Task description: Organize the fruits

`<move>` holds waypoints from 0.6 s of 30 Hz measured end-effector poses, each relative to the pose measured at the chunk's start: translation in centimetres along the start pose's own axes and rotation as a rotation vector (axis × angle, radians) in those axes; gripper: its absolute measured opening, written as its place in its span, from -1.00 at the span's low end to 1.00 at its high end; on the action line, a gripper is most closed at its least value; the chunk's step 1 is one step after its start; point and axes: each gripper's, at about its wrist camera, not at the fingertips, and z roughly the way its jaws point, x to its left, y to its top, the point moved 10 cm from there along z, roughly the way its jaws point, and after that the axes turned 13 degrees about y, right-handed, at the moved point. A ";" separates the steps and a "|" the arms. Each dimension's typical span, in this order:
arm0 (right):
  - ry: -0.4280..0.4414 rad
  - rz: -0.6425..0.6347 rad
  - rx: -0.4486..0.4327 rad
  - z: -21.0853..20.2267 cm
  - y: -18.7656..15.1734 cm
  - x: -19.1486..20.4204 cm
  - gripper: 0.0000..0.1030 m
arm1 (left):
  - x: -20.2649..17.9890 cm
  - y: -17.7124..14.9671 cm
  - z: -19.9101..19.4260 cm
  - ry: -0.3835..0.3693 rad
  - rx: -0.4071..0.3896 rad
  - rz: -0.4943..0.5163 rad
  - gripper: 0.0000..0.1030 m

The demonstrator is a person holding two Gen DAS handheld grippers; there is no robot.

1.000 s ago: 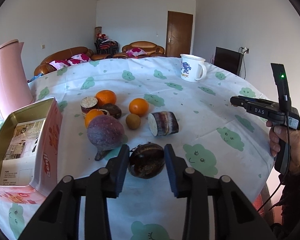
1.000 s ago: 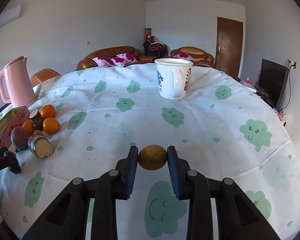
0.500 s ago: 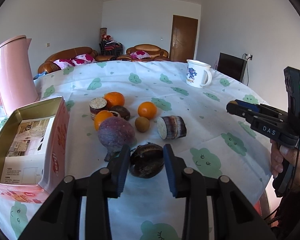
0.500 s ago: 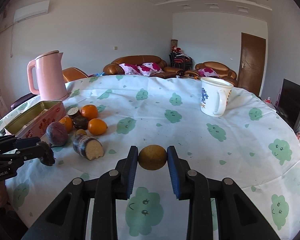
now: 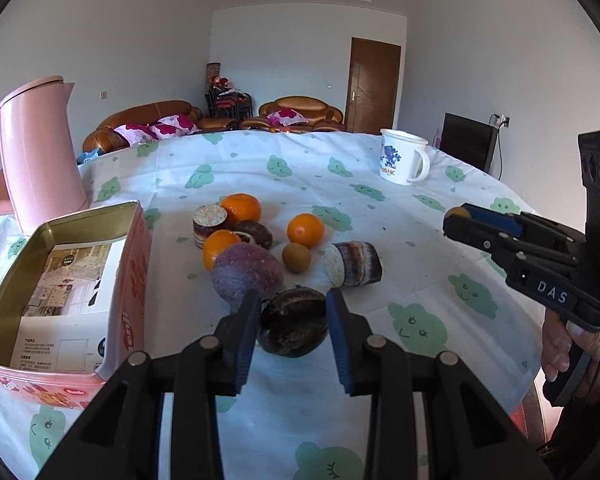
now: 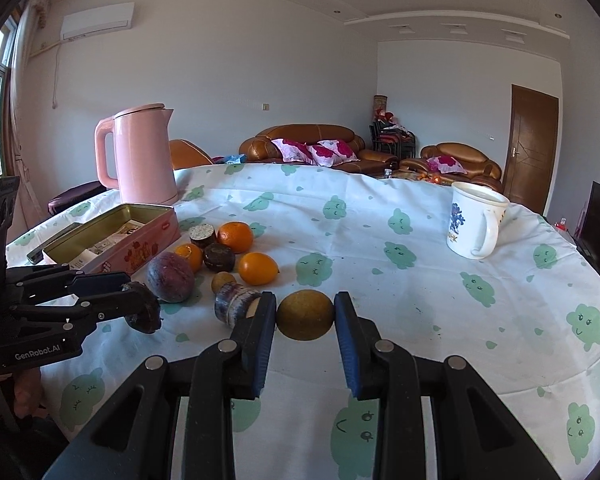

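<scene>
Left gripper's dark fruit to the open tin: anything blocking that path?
Nothing visible. The left gripper holds the dark wrinkled fruit. The tin sits to its left, lid off; the purple fruit lies behind the route, not across it.

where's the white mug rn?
White mug stands alone on the tablecloth, far right in both views, well beyond the fruit pile.

Dark wrinkled fruit (image 5: 293,322) clamped in left gripper (image 5: 292,332). Yellow-brown round fruit (image 6: 305,314) clamped in right gripper (image 6: 305,330). On bench: three oranges (image 5: 305,230), purple fruit (image 5: 247,276), small brown fruit (image 5: 296,257), two cut purple-skinned chunks (image 5: 353,265), clustered beside open pink tin (image 5: 134,276).
</scene>
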 end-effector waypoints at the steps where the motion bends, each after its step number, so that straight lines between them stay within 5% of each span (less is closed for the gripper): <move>1: 0.006 -0.003 -0.001 0.0 0.0 0.3 -0.39 | 0.1 0.1 -0.1 0.003 -0.003 -0.002 -0.32; 18: 0.087 -0.064 -0.038 0.5 1.9 4.2 -0.39 | 3.1 2.1 -1.5 0.081 -0.083 -0.031 -0.33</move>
